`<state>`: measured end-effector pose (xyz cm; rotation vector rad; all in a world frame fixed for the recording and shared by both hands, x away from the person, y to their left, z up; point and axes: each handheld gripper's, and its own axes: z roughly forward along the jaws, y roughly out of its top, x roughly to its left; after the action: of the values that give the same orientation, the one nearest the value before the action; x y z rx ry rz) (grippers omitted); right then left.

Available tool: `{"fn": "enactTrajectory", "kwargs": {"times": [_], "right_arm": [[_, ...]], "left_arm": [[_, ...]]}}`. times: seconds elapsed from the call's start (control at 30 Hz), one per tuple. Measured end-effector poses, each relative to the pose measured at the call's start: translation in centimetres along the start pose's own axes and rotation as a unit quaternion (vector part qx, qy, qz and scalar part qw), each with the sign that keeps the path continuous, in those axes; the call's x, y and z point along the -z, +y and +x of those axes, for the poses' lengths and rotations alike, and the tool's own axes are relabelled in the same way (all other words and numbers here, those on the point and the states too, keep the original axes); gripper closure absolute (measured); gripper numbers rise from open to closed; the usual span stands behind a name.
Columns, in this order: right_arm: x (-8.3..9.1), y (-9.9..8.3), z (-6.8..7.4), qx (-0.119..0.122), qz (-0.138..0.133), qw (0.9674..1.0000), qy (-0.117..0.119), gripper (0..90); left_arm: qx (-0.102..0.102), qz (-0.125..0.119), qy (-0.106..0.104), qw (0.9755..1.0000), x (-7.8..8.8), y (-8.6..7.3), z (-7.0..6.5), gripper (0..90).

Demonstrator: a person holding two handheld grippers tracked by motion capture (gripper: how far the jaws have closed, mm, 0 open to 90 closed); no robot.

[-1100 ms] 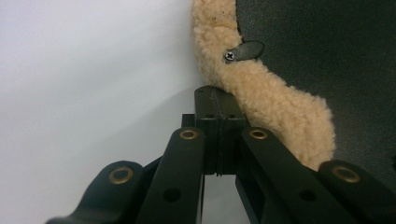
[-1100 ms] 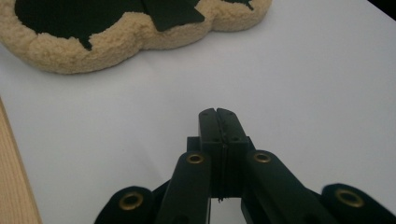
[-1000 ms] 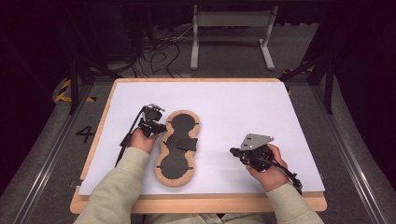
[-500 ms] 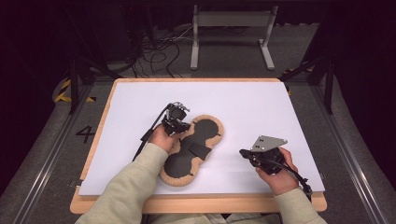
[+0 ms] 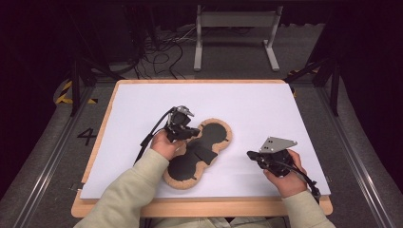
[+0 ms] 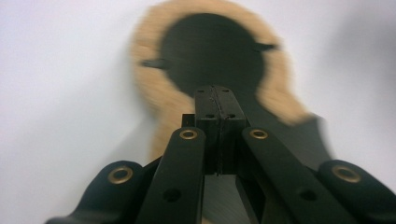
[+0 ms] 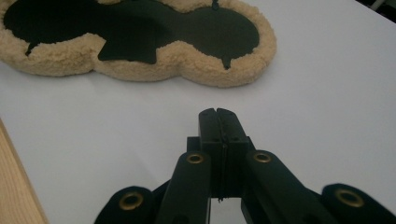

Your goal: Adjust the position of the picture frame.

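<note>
Near the tabletop's (image 5: 142, 104) middle, I am pressing my closed left claw (image 5: 189, 133) onto the fleece-rimmed black pad (image 5: 197, 151), which is lying diagonally. Toward the right edge, my right claw (image 5: 252, 155) is hovering closed, holding nothing.

A dim room: grey floor (image 5: 43, 156) marked with a 4 (image 5: 87, 137), tangled cables (image 5: 164, 52), and a grey metal stand (image 5: 235, 33) beyond the white-topped surface (image 5: 266, 102).
</note>
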<state>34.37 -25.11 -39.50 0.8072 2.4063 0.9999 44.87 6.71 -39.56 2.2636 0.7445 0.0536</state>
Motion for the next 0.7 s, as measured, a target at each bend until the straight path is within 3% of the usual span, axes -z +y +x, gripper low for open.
{"fn": "enactTrajectory", "kwargs": {"times": [0.23, 0.37, 0.4, 0.53, 0.6, 0.7], "right_arm": [[-0.4, 0.8, -0.5, 0.001, -0.012, 0.9999, 0.009, 90.0], [-0.5, 1.2, -0.6, 0.004, -0.015, 0.9998, 0.013, 90.0], [-0.5, 1.2, -0.6, 0.004, -0.015, 0.9998, 0.013, 90.0], [-0.6, 1.3, -0.6, 0.002, -0.017, 0.9997, 0.015, 90.0], [-0.7, 1.3, -0.7, 0.002, -0.017, 0.9997, 0.015, 90.0], [-0.8, 1.4, -0.7, 0.002, -0.017, 0.9997, 0.016, 90.0]], "left_arm": [[-0.043, 0.024, -0.049, 0.9976, 1.8, -1.6, -3.7, 90.0], [-0.076, 0.044, -0.06, 0.9944, 2.2, -2.3, -5.8, 90.0], [-0.076, 0.044, -0.06, 0.9944, 2.2, -2.3, -5.8, 90.0], [-0.098, 0.076, -0.074, 0.9896, 1.9, -2.9, -7.2, 90.0], [-0.11, 0.1, -0.088, 0.9849, 1.3, -3.3, -7.7, 90.0], [-0.115, 0.126, -0.104, 0.9798, 0.5, -3.7, -8.0, 90.0]]}}
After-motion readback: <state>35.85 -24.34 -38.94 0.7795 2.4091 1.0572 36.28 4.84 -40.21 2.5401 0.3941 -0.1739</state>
